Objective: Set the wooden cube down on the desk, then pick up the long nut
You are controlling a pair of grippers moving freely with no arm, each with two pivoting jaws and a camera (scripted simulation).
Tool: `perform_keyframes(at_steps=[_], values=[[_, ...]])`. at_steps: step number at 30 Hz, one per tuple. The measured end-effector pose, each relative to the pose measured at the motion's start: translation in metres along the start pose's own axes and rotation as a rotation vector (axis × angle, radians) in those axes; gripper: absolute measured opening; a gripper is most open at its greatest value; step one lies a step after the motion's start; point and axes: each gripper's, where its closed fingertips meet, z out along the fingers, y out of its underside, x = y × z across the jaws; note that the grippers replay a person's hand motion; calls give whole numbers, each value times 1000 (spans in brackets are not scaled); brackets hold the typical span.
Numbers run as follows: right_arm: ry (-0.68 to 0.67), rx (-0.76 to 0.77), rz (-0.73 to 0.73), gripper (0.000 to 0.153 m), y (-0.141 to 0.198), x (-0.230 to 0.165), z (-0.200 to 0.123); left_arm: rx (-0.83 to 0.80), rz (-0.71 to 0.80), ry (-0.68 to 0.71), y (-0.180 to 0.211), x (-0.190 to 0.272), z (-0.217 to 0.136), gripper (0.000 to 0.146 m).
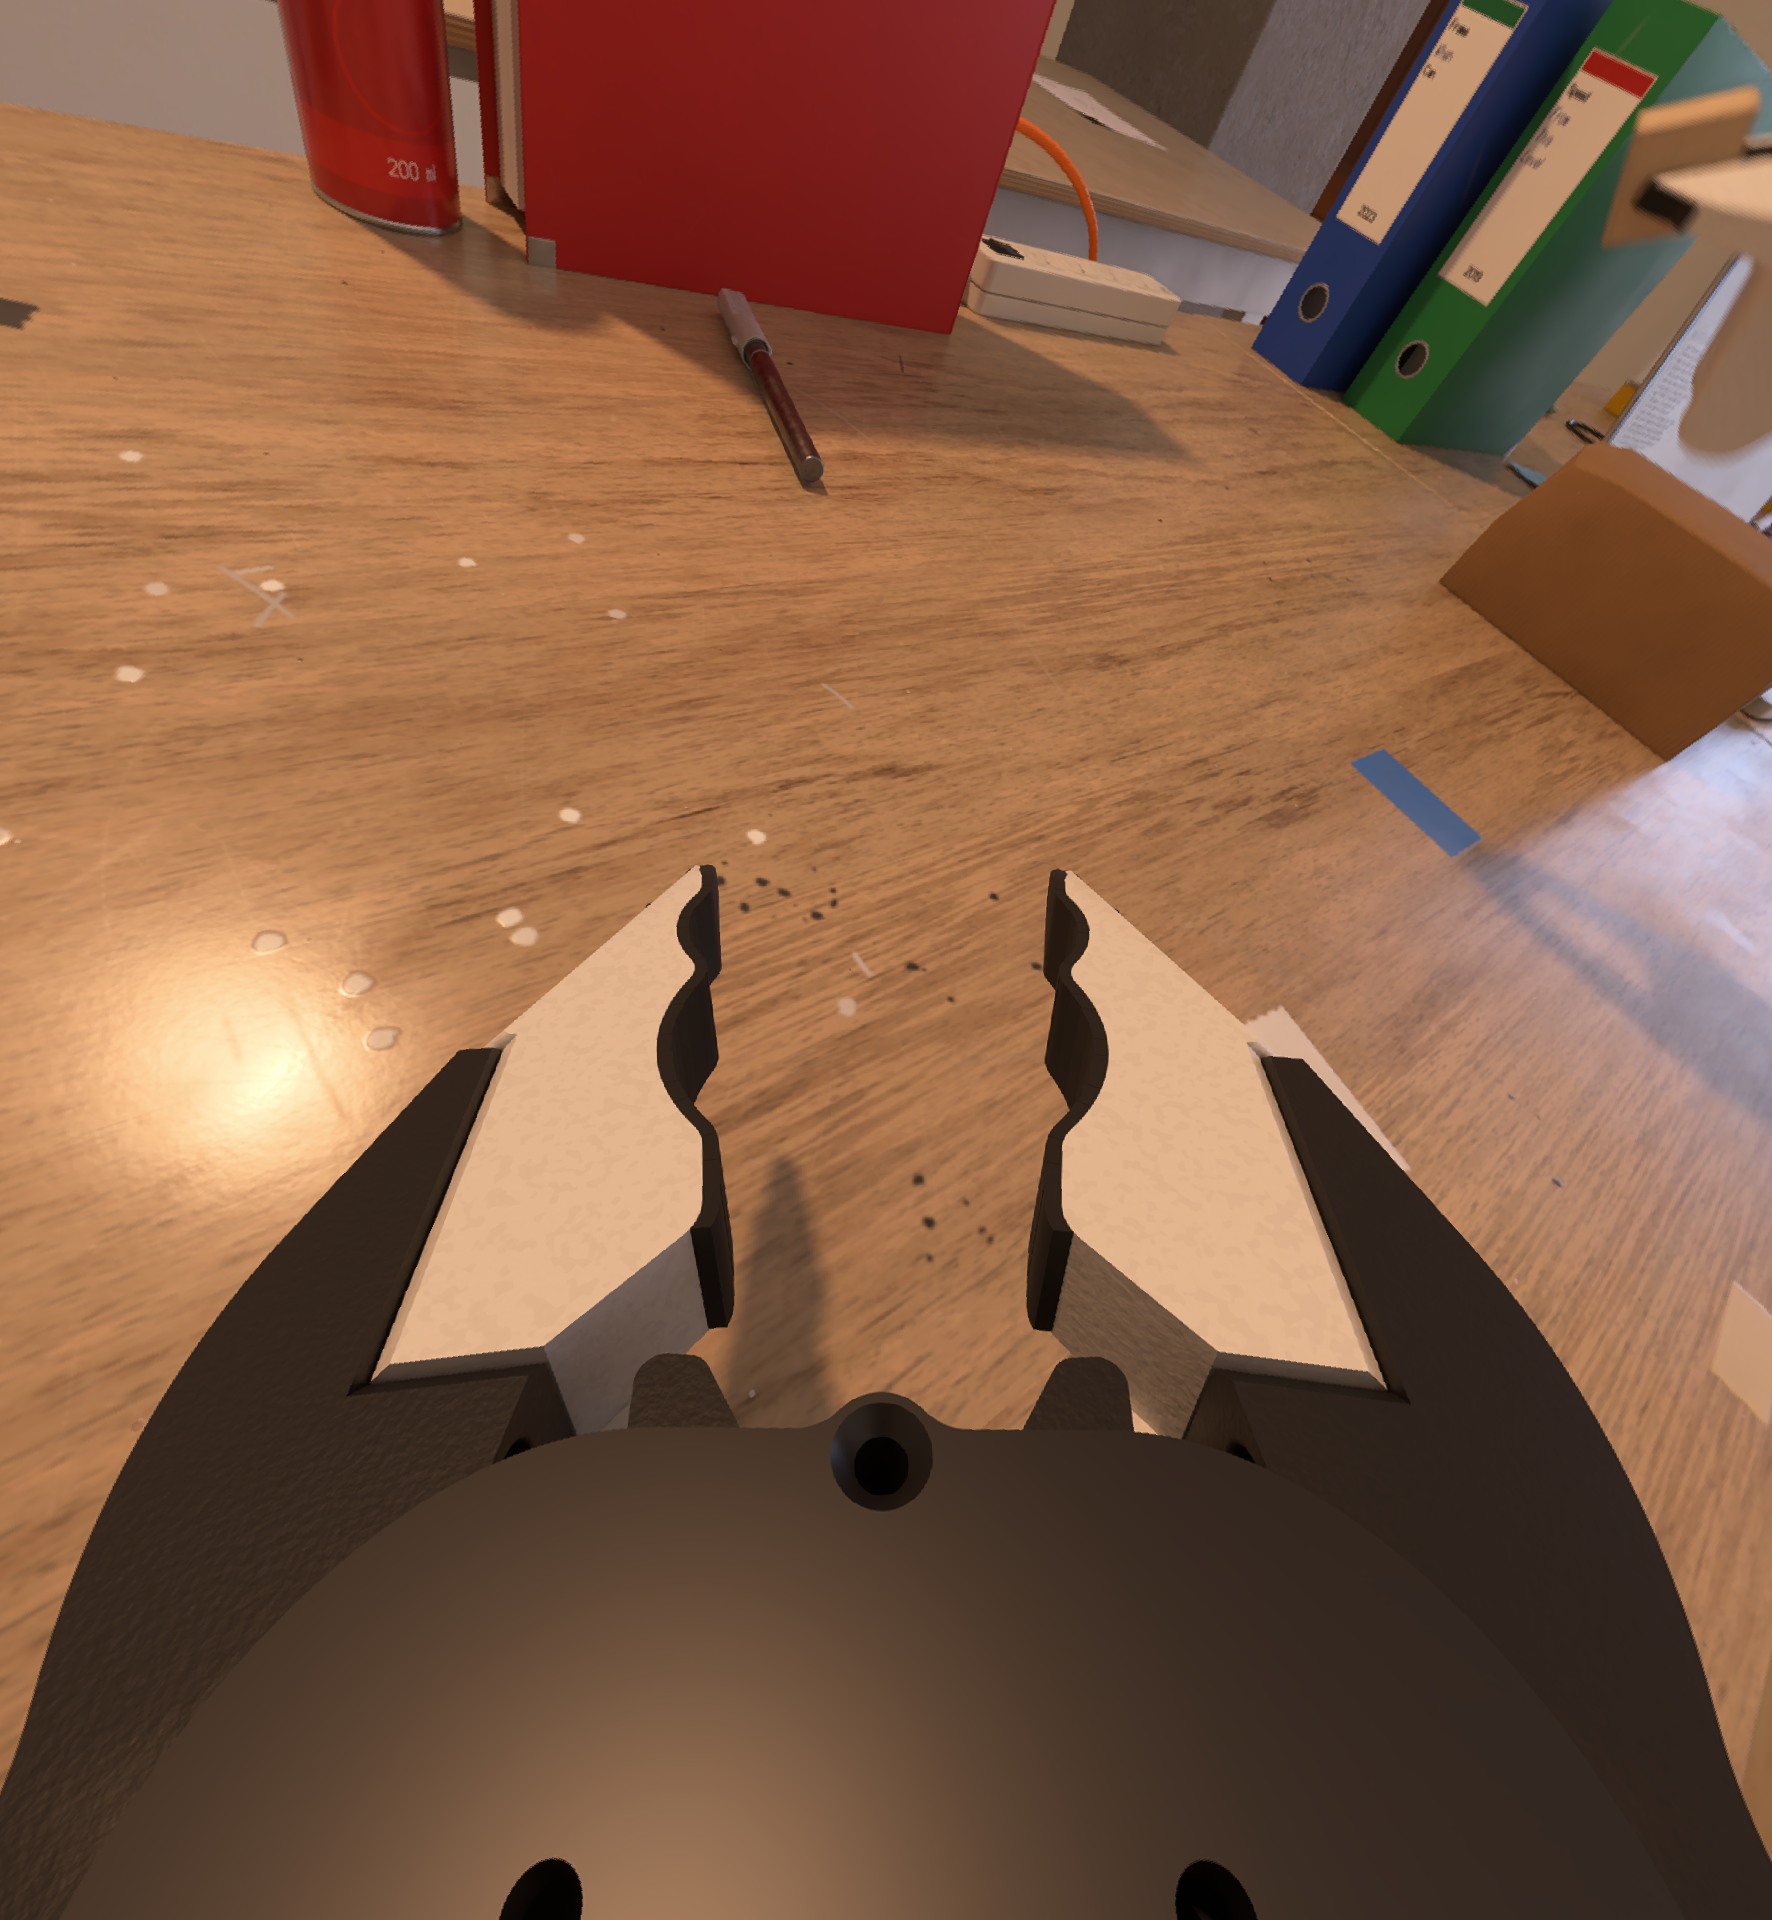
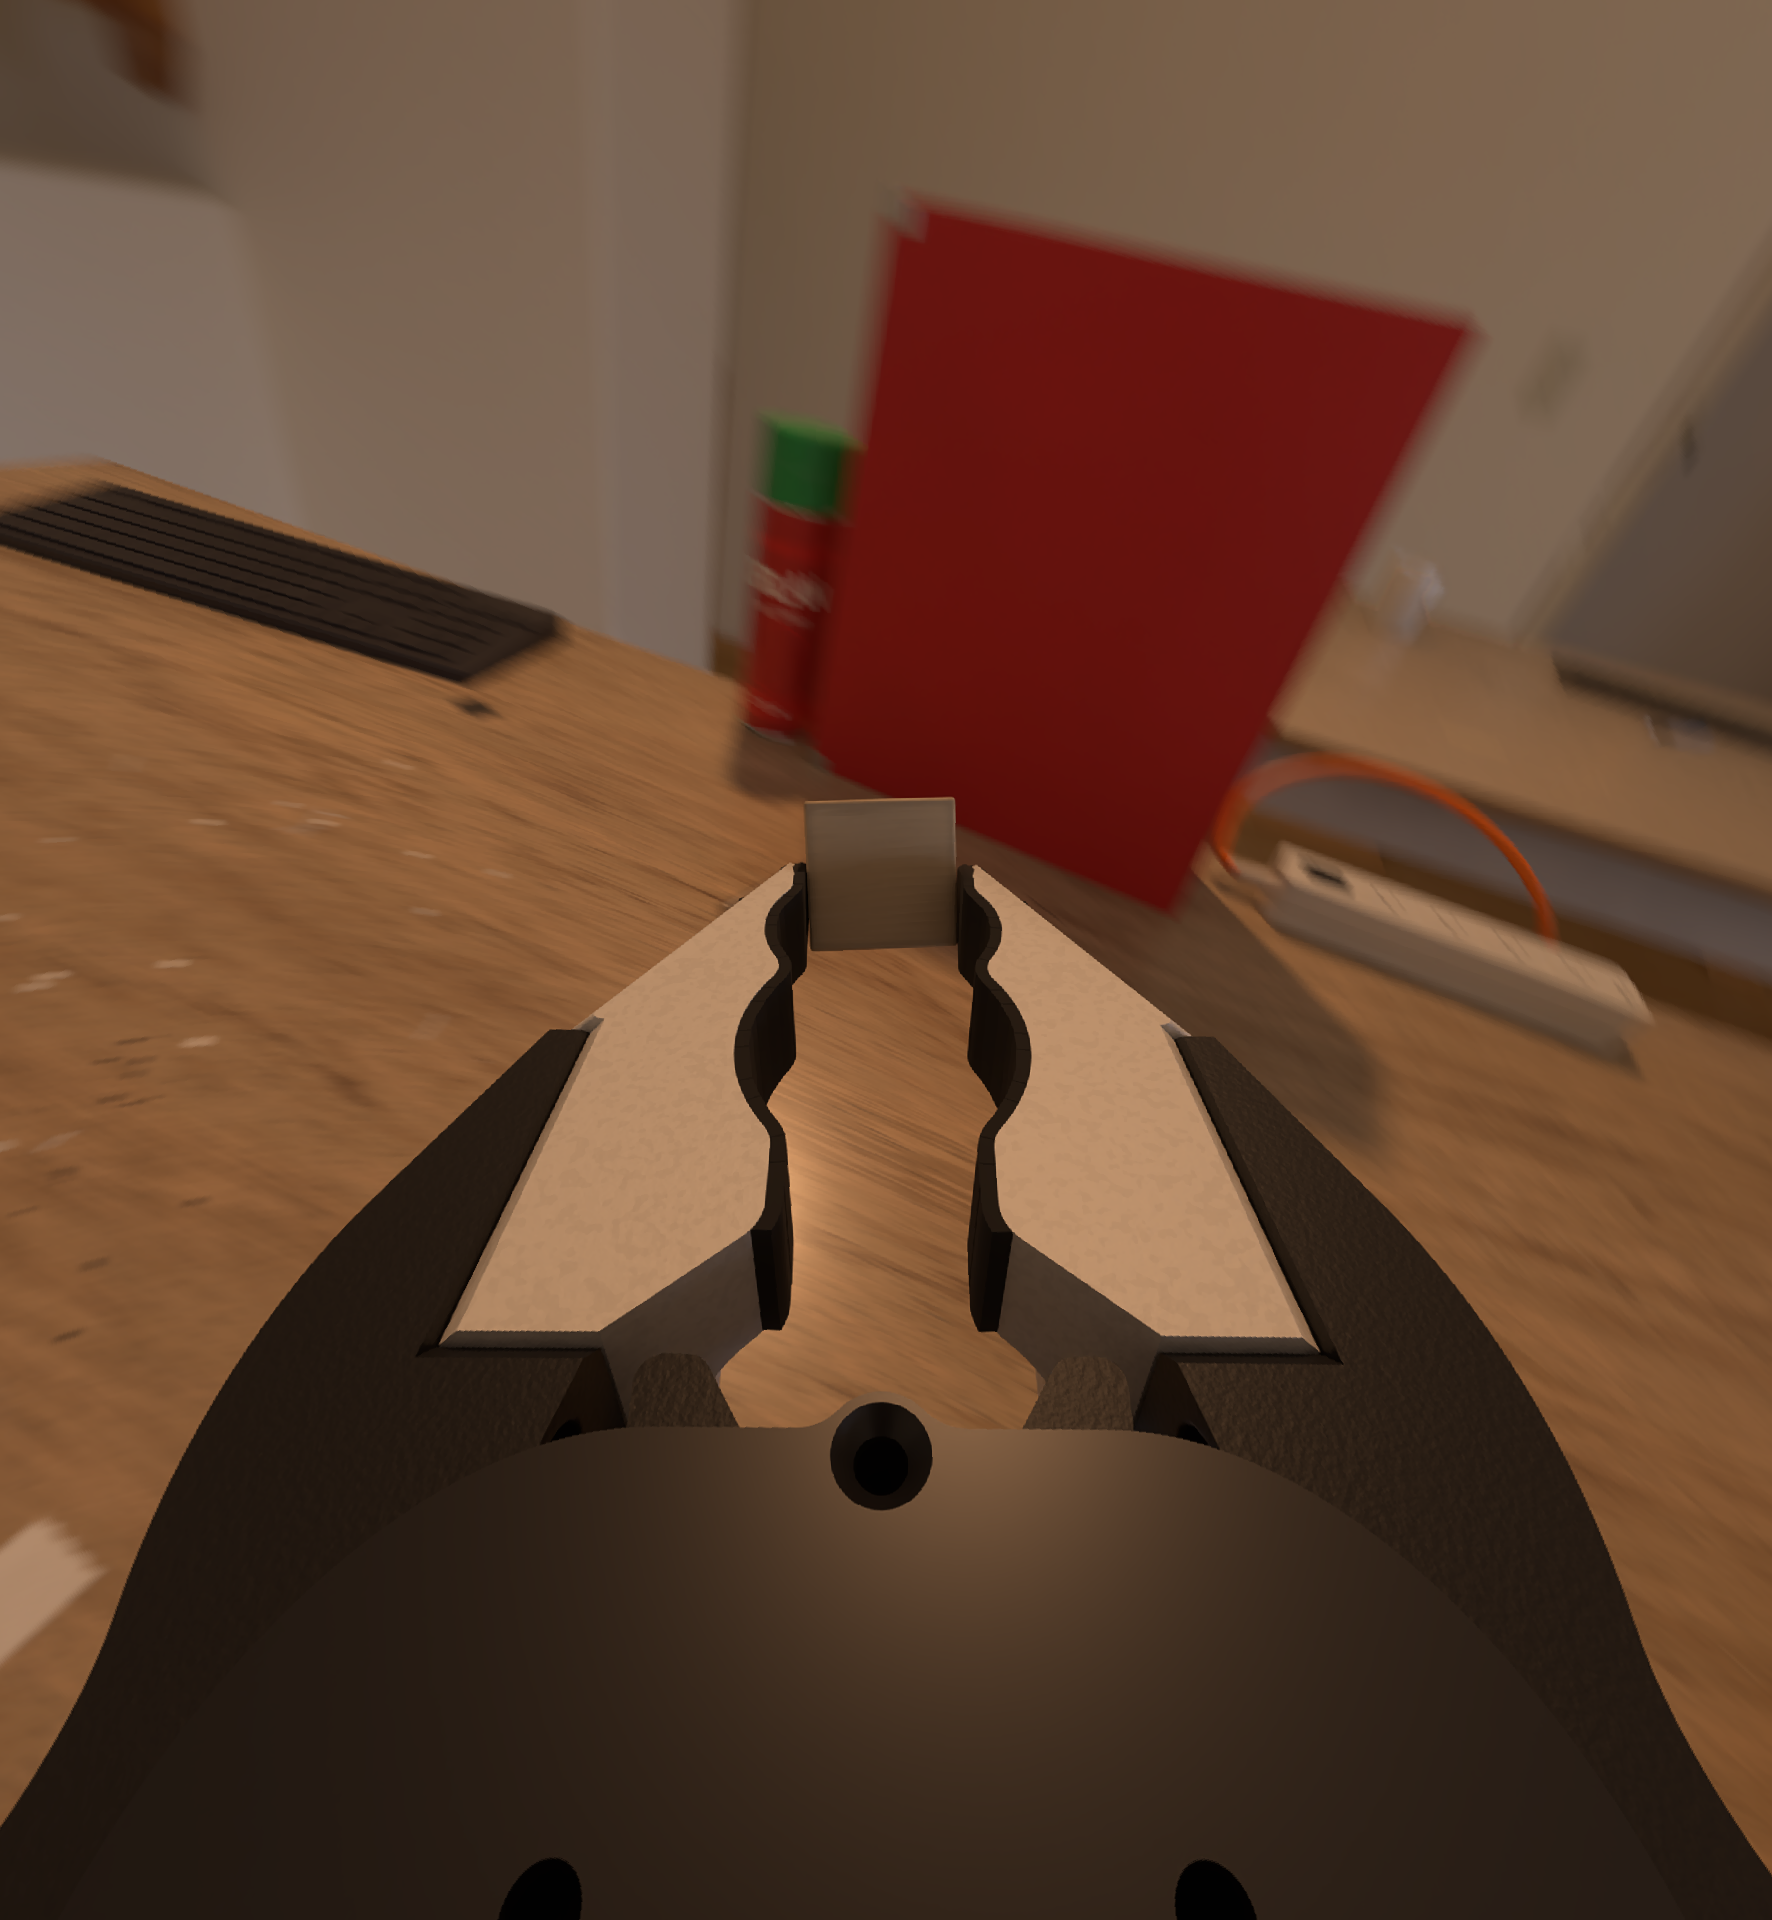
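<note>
Over the table [image 1: 238, 727], left wrist view: left tongs [image 1: 882, 883] released, spread wide, grasping nothing. Far ahead and slightly left of their line, just near of the red folder [image 1: 757, 135]: slender rod, probably the long nut [image 1: 770, 387]. Flat on the table, long axis mostly near-to-far, grey end far and left, dark end near and right. Well apart from these tongs, yet nearer to them than to the other pair, by the look of it.

Right wrist view, blurred: right tongs [image 2: 880, 883] clenched on the wooden cube [image 2: 880, 868] at the very tips. Cube apparently above the table, not yet set down. No long nut visible.
</note>
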Motion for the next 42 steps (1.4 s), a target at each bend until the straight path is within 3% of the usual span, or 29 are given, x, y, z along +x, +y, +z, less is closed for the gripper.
perform_keyframes(at_steps=[2,5,7,10,16,23,29,30,33,36,39,42], values=[[92,-194,75,28,13,71,20,-3,21,0,0,2,0,63],[186,-553,111,28,77,155,76,-6,42,18,-2,6,1,63],[150,-782,193,28,125,180,110,-8,49,20,-4,7,2,63],[185,-1015,162,28,168,204,141,-8,52,31,-5,10,3,62],[259,-1206,75,28,199,219,168,-32,98,31,0,12,3,62],[359,-1193,65,28,219,229,167,-48,68,58,7,14,-4,63],[364,-1117,105,28,220,233,162,-47,54,60,7,14,-7,63],[360,-1105,104,35,218,233,160,-48,56,56,8,13,-7,63],[344,-996,106,40,191,232,153,-46,53,39,9,11,-8,63],[335,-784,71,45,130,221,134,-45,37,26,10,8,-9,63],[207,-486,95,46,57,159,99,-54,37,10,13,5,-8,64],[-108,-302,163,45,26,40,55,-53,56,-23,13,2,-7,64]])
